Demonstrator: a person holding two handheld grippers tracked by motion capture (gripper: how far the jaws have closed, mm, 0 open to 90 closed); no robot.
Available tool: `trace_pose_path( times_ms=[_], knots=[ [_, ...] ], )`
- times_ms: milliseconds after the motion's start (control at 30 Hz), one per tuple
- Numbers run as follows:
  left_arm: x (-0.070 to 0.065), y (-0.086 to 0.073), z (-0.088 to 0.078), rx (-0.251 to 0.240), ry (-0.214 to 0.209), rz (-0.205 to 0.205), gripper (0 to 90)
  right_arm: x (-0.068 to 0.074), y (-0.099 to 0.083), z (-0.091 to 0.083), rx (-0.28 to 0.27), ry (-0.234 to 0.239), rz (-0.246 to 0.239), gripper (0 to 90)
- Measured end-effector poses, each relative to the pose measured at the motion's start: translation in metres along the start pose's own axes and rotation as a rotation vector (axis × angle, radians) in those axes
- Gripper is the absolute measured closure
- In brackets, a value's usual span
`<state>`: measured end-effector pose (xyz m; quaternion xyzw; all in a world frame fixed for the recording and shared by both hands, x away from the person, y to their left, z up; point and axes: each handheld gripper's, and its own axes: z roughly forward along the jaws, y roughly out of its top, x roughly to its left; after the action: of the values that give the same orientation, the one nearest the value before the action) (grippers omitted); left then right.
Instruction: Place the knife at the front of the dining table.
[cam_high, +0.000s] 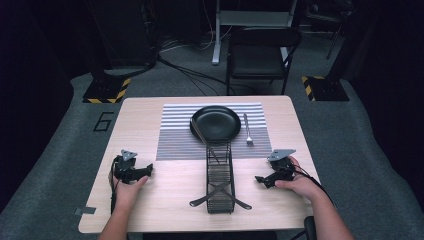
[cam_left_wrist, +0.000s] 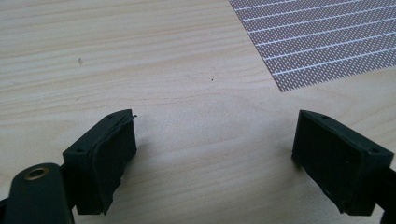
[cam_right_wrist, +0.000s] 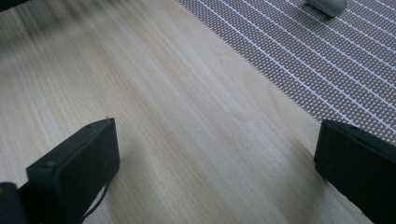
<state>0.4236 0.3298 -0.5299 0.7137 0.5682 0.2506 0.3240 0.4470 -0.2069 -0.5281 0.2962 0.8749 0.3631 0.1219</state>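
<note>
The surface (cam_high: 150, 200) is a pale wooden top, and a striped placemat (cam_high: 175, 140) lies across its far half. On the mat sits a black plate (cam_high: 216, 122), with a fork (cam_high: 247, 129) just to its right, handle pointing far and tines near. In front of the plate, between the two hands, stands a narrow black wire caddy (cam_high: 219, 185); its long axis runs near to far, its far end overlapping the near edge of the mat, and two dark utensils appear to cross at its near end, though what they are is too small to tell.

The caddy lies to the right of the left gripper (cam_high: 145, 171) and to the left of the right gripper (cam_high: 261, 179). Both grippers rest low on the surface, pointing inward toward it. The right gripper looks slightly nearer the caddy than the left, so a reach from that side would be the shorter one, across bare wood.

The high view gives this whole layout. The left gripper view adds what the high view cannot: its jaws stand wide apart with nothing between them, bare wood beneath and a corner of the mat (cam_left_wrist: 322, 37) beyond. The right gripper view likewise shows jaws spread and empty, the mat (cam_right_wrist: 327, 60) ahead, and a pale rounded end, probably the fork (cam_right_wrist: 328, 5), at the top edge.
</note>
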Motion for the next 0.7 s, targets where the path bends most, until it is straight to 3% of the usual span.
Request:
trace_pose_path(
  times_ms=[700],
  knots=[
    [-0.0003, 0.0007, 0.0006, -0.001, -0.001, 0.001, 14.3, -0.0001, 0.0001, 0.0001, 0.000, 0.001, -0.001, 0.0]
  ],
)
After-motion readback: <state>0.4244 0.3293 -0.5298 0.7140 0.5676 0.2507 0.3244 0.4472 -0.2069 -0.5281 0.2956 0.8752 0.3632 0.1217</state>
